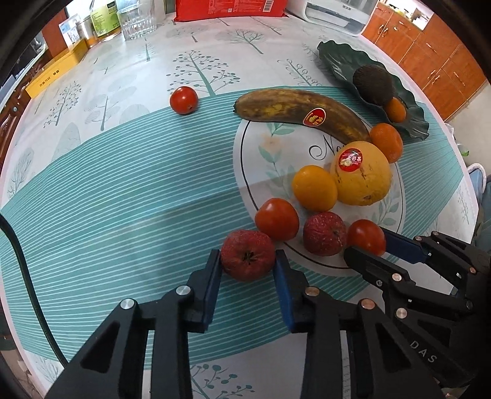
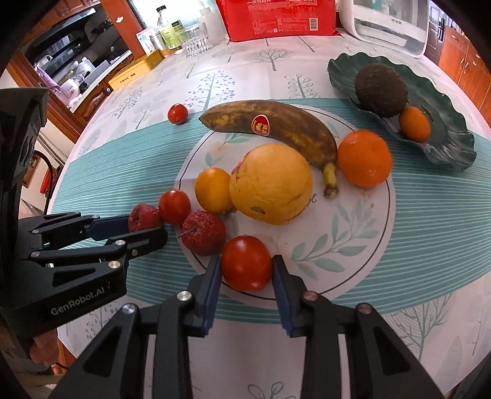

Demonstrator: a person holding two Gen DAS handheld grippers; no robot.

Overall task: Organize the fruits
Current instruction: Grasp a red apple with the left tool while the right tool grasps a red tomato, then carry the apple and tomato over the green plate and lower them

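Observation:
My left gripper is shut on a wrinkled red apple resting on the tablecloth; it also shows in the right wrist view. My right gripper is shut on a red tomato, which shows in the left wrist view too. Close by lie a second wrinkled apple, another tomato, a small orange, a large yellow fruit, a browned banana and a tangerine. A lone tomato lies far left.
A dark green leaf-shaped dish at the far right holds an avocado and a small tangerine. A red bag, a glass, bottles, a yellow box and a white appliance line the table's far edge.

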